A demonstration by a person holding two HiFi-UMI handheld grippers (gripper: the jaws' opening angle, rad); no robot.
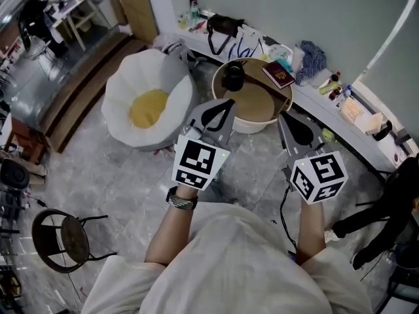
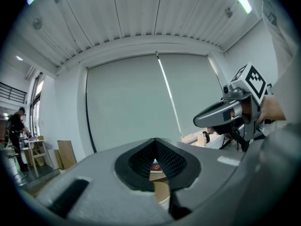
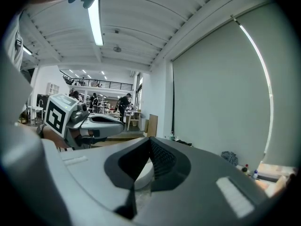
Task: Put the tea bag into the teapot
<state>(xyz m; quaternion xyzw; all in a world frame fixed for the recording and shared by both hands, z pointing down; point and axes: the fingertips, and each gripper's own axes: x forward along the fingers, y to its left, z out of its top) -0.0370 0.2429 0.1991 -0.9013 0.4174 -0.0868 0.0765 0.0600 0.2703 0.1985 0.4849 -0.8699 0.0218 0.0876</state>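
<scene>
A black teapot [image 1: 232, 77] stands at the far left edge of a round wooden table [image 1: 255, 103], beside a dark red book [image 1: 278, 74]. No tea bag shows in any view. My left gripper [image 1: 219, 110] hovers over the table's near left rim, its jaws shut and empty. My right gripper [image 1: 302, 131] hangs just right of the table, also shut with nothing in it. In the left gripper view the jaws [image 2: 155, 142] point up toward a wall blind, and the book [image 2: 156, 167] peeks through the pads. The right gripper view shows its jaws [image 3: 150, 142] pressed together.
A white and yellow egg-shaped beanbag [image 1: 149, 100] lies left of the table. A cluttered white counter [image 1: 366, 139] runs along the wall behind and to the right. A black round stool [image 1: 62, 239] stands at lower left. A person [image 1: 36, 12] sits far off.
</scene>
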